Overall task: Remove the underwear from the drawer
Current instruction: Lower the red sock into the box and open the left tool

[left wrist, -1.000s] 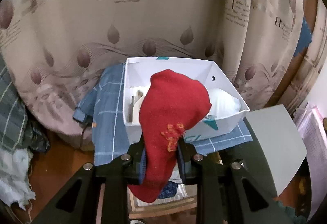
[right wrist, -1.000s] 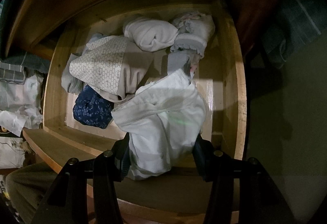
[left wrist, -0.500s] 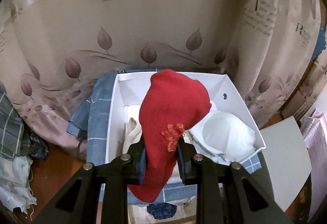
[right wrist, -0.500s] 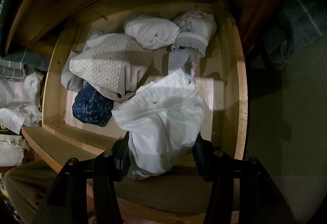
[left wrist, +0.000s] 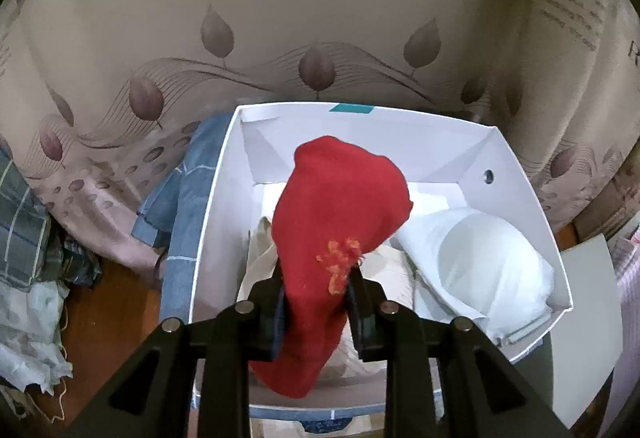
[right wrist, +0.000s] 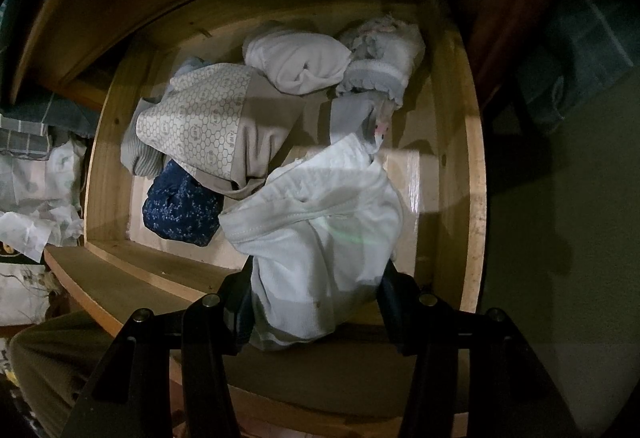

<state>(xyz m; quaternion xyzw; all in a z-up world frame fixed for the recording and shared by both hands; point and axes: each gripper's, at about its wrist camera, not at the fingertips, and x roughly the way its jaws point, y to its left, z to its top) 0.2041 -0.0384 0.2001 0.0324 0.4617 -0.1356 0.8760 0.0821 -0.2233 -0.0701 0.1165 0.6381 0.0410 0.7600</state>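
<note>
The left tool [left wrist: 316,302] clenches a red garment [left wrist: 340,218] hanging over a white box [left wrist: 520,174]. The right tool [right wrist: 316,302] grips white underwear [right wrist: 320,234] above the drawer [right wrist: 472,174].

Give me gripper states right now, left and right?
Left gripper: closed on the red garment, above the white box.
Right gripper: closed on the white underwear, over the drawer.
</note>
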